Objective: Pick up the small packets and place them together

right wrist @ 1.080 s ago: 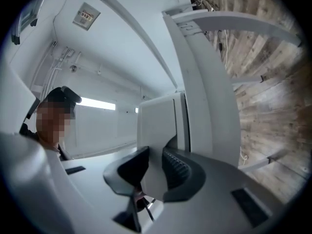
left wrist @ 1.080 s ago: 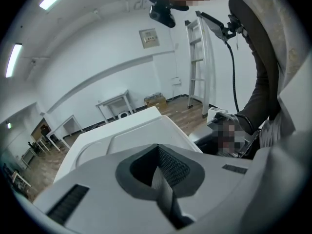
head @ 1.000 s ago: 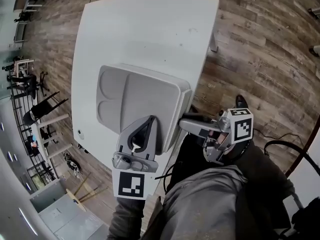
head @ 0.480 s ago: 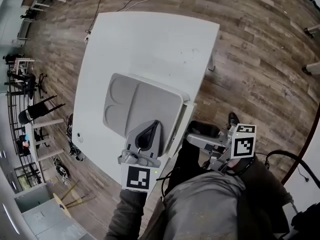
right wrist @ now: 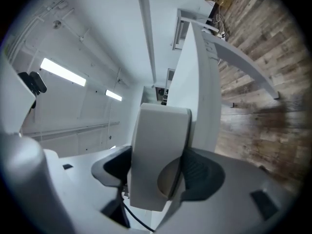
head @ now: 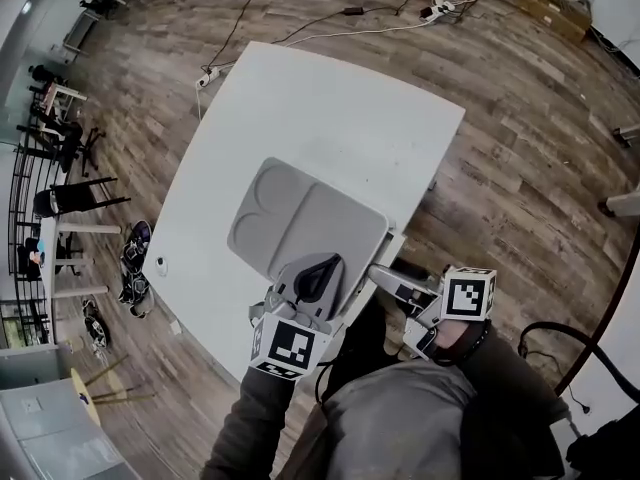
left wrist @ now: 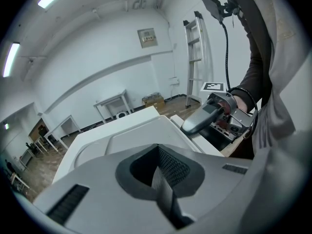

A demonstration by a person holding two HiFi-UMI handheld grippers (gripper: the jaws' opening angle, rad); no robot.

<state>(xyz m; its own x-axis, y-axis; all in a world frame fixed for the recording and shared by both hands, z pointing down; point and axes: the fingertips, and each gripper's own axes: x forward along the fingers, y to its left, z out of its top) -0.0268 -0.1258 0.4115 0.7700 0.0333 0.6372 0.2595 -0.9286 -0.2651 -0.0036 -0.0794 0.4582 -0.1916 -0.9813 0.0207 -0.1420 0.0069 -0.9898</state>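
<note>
My right tool [head: 382, 275] has just been opening and its jaws stand wide, gripping nothing, though a pale grey slab [right wrist: 158, 145], probably the near edge of the tray [head: 300, 213], sits in the gap; my left tool [head: 320, 271] is closed and empty over the tray's near end. I'd back the right one straight off without nudging the tray, then search for the packets. Only the right gripper view shows that slab, while only the head view shows tray and counter [head: 330, 98] whole, with no packets in sight.

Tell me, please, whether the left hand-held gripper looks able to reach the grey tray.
Probably yes: the left hand-held gripper hovers over the near edge of the grey tray, with nothing between.
</note>
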